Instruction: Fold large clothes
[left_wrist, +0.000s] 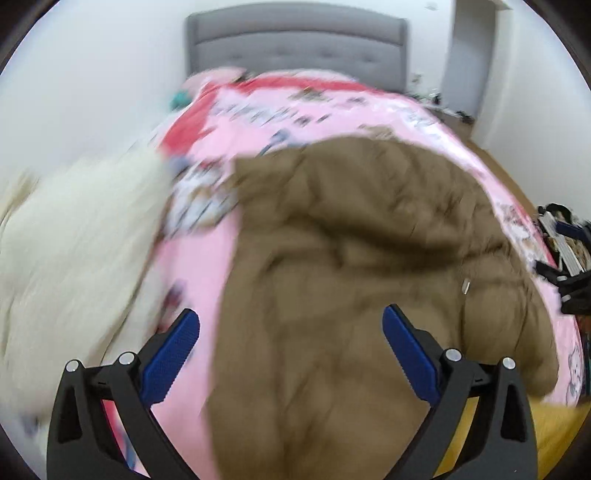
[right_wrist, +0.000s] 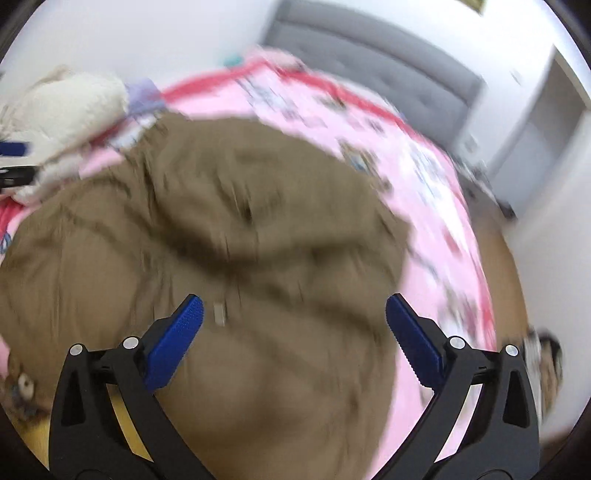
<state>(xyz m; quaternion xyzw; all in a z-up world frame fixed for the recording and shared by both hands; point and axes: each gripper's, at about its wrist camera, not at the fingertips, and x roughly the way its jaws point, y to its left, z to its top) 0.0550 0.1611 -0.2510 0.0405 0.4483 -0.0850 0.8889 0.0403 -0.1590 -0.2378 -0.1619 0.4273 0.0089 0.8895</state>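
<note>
A large brown padded jacket (left_wrist: 351, 258) lies rumpled on a pink patterned bedspread (left_wrist: 295, 114), its hood towards the headboard. My left gripper (left_wrist: 291, 325) hovers open above the jacket's near left part, nothing between its blue pads. In the right wrist view the same jacket (right_wrist: 221, 229) fills the middle, with a small metal zip pull (right_wrist: 219, 313) near the left pad. My right gripper (right_wrist: 294, 314) hangs open over the jacket, holding nothing. The right gripper (left_wrist: 569, 258) also shows at the right edge of the left wrist view. Both views are motion-blurred.
A cream fluffy garment (left_wrist: 70, 251) lies on the bed's left side, also seen as a cream heap (right_wrist: 62, 110). A grey padded headboard (left_wrist: 295, 40) stands against the white wall. Wooden floor (left_wrist: 498, 166) and a grey door (left_wrist: 469, 59) lie to the right.
</note>
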